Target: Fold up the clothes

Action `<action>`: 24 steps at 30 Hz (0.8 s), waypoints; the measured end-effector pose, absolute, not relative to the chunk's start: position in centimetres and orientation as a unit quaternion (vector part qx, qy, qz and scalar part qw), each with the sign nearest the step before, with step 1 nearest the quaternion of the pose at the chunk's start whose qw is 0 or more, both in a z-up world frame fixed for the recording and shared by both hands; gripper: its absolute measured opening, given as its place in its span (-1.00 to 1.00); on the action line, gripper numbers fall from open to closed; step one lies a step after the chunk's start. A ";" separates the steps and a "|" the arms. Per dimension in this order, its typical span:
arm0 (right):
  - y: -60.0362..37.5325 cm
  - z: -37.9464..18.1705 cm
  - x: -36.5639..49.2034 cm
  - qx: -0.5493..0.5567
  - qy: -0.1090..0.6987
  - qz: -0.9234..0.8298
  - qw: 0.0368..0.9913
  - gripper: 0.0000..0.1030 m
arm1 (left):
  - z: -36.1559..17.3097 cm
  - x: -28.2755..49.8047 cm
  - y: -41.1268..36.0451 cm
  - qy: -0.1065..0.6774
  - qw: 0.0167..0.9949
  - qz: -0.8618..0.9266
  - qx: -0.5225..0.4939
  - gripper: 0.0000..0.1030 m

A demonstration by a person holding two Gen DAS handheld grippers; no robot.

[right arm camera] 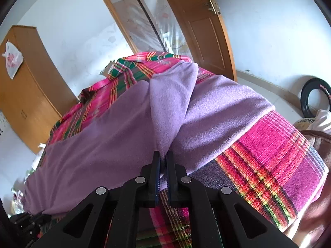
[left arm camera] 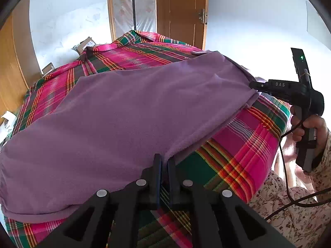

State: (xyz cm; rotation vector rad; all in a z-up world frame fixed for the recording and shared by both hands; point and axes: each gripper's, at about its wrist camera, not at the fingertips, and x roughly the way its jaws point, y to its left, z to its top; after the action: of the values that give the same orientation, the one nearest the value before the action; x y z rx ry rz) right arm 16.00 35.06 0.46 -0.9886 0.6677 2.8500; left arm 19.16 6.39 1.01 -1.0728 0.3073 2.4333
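Note:
A purple fleece garment [left arm camera: 128, 111] lies spread across a bed covered by a pink, green and orange plaid blanket [left arm camera: 244, 144]. My left gripper [left arm camera: 164, 161] is shut on the garment's near edge. The right gripper [left arm camera: 253, 85], held by a hand [left arm camera: 310, 124], pinches the garment's far right corner. In the right wrist view the same garment [right arm camera: 217, 119] rises in a pulled-up fold [right arm camera: 171, 103], and my right gripper [right arm camera: 163, 157] is shut on that fold. The plaid blanket [right arm camera: 279, 155] shows to the right of it.
A wooden door [left arm camera: 182, 12] and a plastic-covered doorway [left arm camera: 134, 10] stand behind the bed. A wooden wardrobe [right arm camera: 26, 91] with a plastic bag [right arm camera: 12, 60] hung on it is at the left. A black tyre [right arm camera: 314, 97] leans by the right wall. Cardboard boxes [left arm camera: 84, 45] lie beyond the bed.

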 end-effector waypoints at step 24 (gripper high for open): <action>38.5 5.3 9.7 -0.326 0.128 0.937 0.013 -0.57 | 2.8 15.4 11.2 0.097 0.305 0.858 -0.402 -0.74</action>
State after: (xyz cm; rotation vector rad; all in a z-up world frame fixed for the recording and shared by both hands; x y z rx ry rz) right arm 9.75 38.52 5.27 -1.0149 0.3992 2.9192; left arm 15.44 11.17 2.82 -1.0637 0.2569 2.2719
